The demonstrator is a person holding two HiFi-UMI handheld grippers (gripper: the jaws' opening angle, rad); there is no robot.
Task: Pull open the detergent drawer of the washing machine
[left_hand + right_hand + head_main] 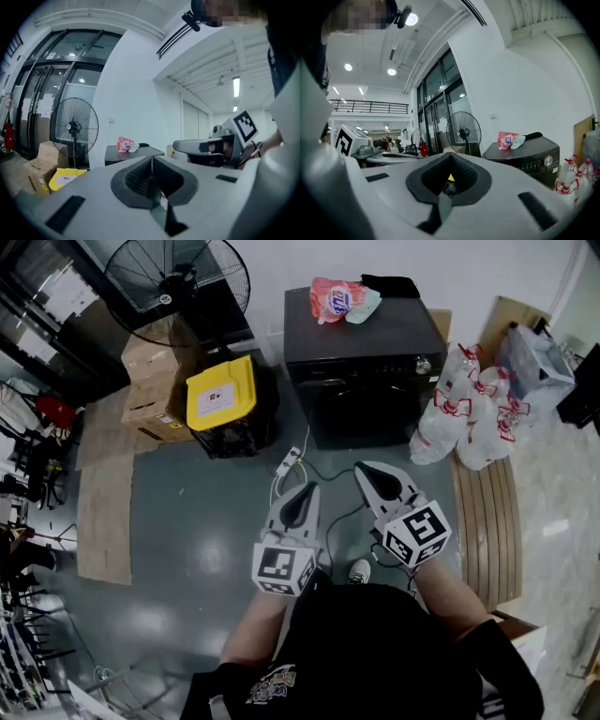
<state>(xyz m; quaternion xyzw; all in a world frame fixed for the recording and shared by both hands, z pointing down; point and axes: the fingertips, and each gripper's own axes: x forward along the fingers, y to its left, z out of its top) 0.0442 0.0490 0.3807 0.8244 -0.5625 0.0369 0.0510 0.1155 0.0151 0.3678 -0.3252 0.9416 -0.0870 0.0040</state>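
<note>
Since both are clenched on nothing, the left gripper (305, 491) and the right gripper (366, 472) being held side by side and roughly level in front of the body, the task is judged to be at its very start, with the approach not yet made. The washing machine (361, 381) is seen straight ahead of the grippers and well apart from them. Its detergent drawer is presumably set in the dark panel strip along the top of the front, on the side away from the knob (424, 364), but its outline cannot be made out. For the next move the gap must be closed, the jaws of one gripper parted, and its tips brought to the drawer's front edge before any pull towards the body is made. Between the grippers and the machine, a power strip (289, 462) with its cable is laid on the grey floor (187, 521). On the machine's top, a pink pouch (337, 299) and a dark object (389, 285) are rested. Ahead to the left, a yellow-lidded bin (220, 395), cardboard boxes (150, 381) and a standing fan (178, 282) are found. Ahead to the right, white bags (464, 418) are piled beside a slatted wooden bench (487, 521).
</note>
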